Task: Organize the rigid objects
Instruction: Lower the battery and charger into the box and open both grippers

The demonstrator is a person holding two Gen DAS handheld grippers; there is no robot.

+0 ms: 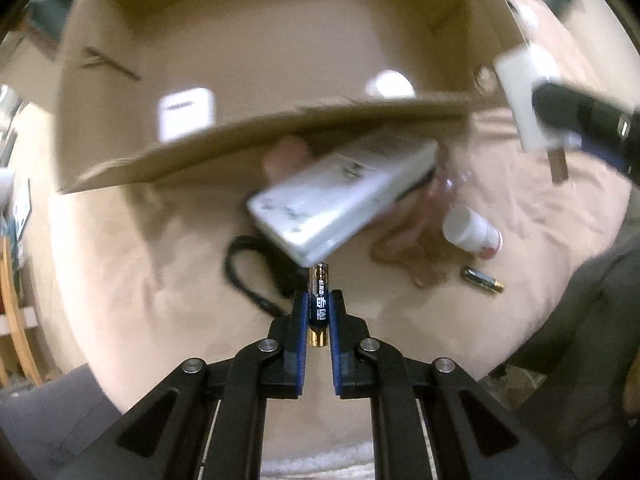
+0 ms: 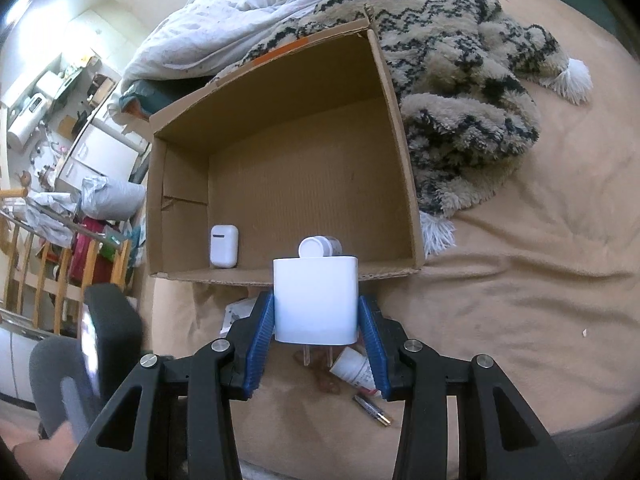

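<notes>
My left gripper (image 1: 319, 300) is shut on a blue and gold battery (image 1: 319, 304), held above the beige bed. Just beyond it lies a white power strip (image 1: 340, 204) with a black cord (image 1: 256, 276). My right gripper (image 2: 316, 316) is shut on a white plug adapter (image 2: 315, 300), prongs toward the camera; it also shows at upper right in the left wrist view as the adapter (image 1: 524, 92). The open cardboard box (image 2: 396, 128) holds a white earbud case (image 2: 224, 246) and a white-capped jar (image 2: 318, 247). A second battery (image 1: 482, 280) and a white bottle (image 1: 472, 236) lie on the bed.
A patterned fluffy blanket (image 2: 460, 92) lies right of the box, a white duvet (image 2: 240, 12) behind it. A wooden railing (image 2: 48, 272) and room clutter sit at the left. A person's arm (image 2: 32, 448) shows at the lower left.
</notes>
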